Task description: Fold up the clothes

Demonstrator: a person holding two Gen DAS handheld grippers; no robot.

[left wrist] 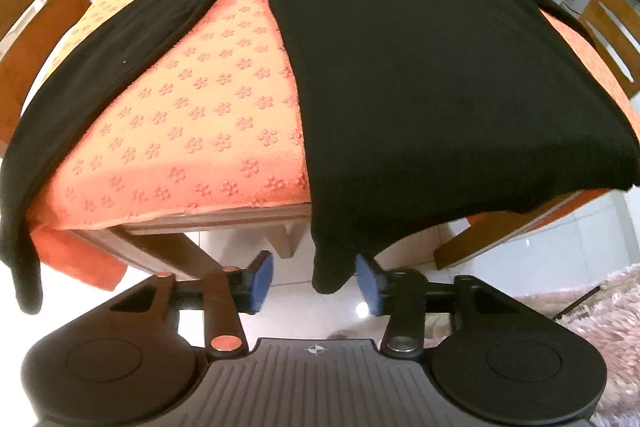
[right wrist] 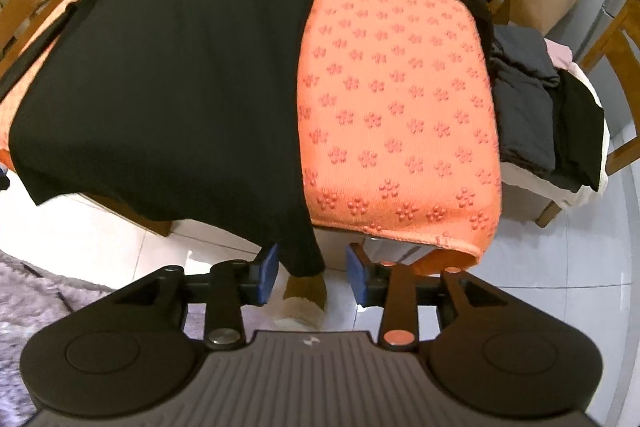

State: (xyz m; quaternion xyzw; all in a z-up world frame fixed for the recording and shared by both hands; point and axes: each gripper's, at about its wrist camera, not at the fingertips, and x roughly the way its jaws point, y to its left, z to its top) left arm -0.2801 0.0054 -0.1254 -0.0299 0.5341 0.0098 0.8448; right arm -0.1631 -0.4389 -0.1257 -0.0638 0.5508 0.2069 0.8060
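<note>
Orange tablecloth (left wrist: 192,115) bears a flat black sweater (left wrist: 400,67), hem overhanging both released hand-held grippers (left wrist: 315,281) (right wrist: 312,277).

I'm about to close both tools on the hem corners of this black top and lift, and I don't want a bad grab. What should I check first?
1. Left tool open: ok, blue pads apart.
2. Hem corner between the left pads: ok, the hanging corner of the black top sits in the gap, close to one pad.
3. Right tool open: ok.
4. Hem corner between the right pads: ok, but it hangs nearer one pad.
5. Top lying flat on the orange cloth: ok, body spread out.
6. Sleeves free: cannot tell; both trail past the table edges.
</note>
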